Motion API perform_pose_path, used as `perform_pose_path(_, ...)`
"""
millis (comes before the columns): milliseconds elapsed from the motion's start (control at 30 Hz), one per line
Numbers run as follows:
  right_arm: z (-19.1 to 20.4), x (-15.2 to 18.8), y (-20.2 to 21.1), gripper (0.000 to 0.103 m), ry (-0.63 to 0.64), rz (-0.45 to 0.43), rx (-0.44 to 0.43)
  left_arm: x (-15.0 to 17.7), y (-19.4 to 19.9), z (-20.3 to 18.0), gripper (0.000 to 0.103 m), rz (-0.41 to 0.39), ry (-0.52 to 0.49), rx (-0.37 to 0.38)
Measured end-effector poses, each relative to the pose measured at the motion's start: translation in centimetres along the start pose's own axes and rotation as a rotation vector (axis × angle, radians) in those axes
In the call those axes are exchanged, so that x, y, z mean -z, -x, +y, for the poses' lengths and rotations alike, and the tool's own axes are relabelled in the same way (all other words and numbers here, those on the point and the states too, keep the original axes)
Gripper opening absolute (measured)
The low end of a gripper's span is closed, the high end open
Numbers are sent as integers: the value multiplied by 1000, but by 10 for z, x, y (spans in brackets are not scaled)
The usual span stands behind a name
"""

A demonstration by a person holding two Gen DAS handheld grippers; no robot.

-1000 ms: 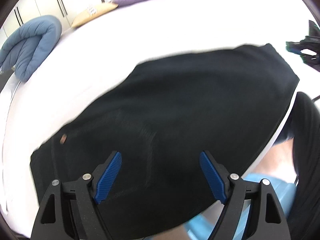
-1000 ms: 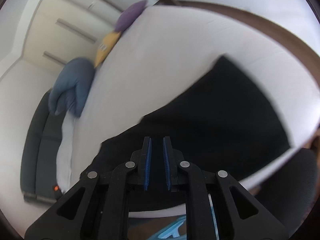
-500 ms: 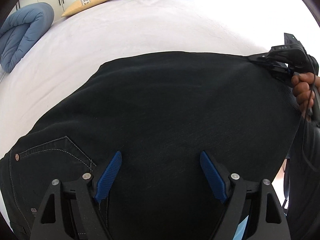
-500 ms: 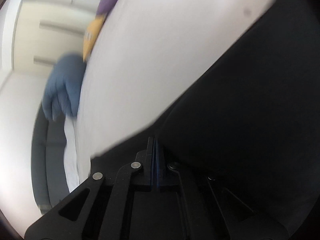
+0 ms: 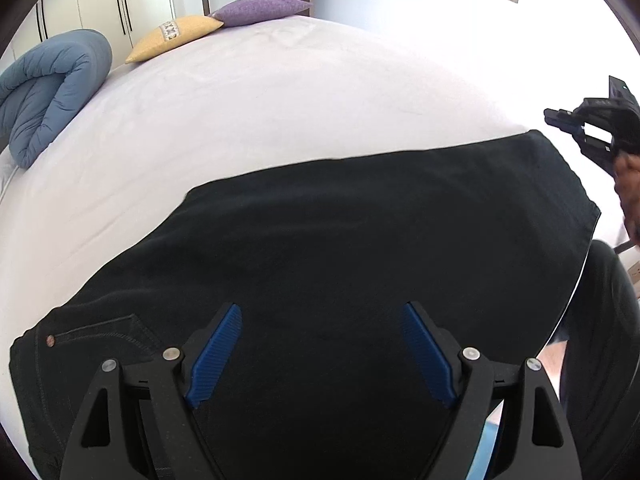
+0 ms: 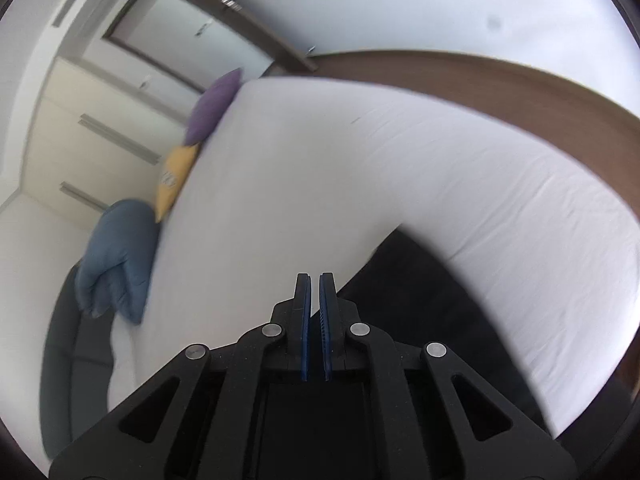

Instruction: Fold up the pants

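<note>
Pants beneath left hand-held gripper

No readable text, brand, number or sign appears in either view. The yellow pillow carries a small patterned patch, but its marks are too small and blurred to make out as letters.

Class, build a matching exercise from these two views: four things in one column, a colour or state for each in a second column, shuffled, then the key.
1. pants
2. rolled duvet
3. left tool
4. right tool

A. fingers almost together, nothing between them
B. blue, at the bed's edge
C. black, spread flat on the sheet
D. fingers wide apart above the pants

Pairs: 1-C, 2-B, 3-D, 4-A
</note>
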State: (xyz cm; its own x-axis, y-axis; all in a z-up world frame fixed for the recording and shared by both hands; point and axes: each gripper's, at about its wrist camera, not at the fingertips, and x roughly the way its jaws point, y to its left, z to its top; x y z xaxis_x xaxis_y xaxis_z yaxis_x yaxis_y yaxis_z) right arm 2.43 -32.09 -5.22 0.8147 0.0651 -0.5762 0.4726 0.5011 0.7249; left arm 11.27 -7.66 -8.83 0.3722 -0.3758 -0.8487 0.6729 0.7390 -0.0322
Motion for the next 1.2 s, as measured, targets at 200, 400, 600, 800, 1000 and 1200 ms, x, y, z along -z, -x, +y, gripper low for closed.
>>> perform_pose_path(200,20,83,-81,4,63,302,-28,-17,-36,-41,85,78,-98,5)
perform_pose_path(400,-68,6,-46,0,-108,21,83,-12,-42,-17,94,74,-42,9)
perform_pose_path(600,-99,-50,23,0,-239,-193,235,-3,-27,-1,92,47,6,-8)
perform_pose_path(800,-22,12,-3,0,-140,30,-100,-23,-26,-27,80,-16,30,101)
perform_pose_path(1000,52,119,-122,0,-43,366,-112,-39,-66,-67,45,57,-28,185)
perform_pose_path(1200,9,95,-130,0,-100,291,-54,-34,-63,-31,5,73,15,233)
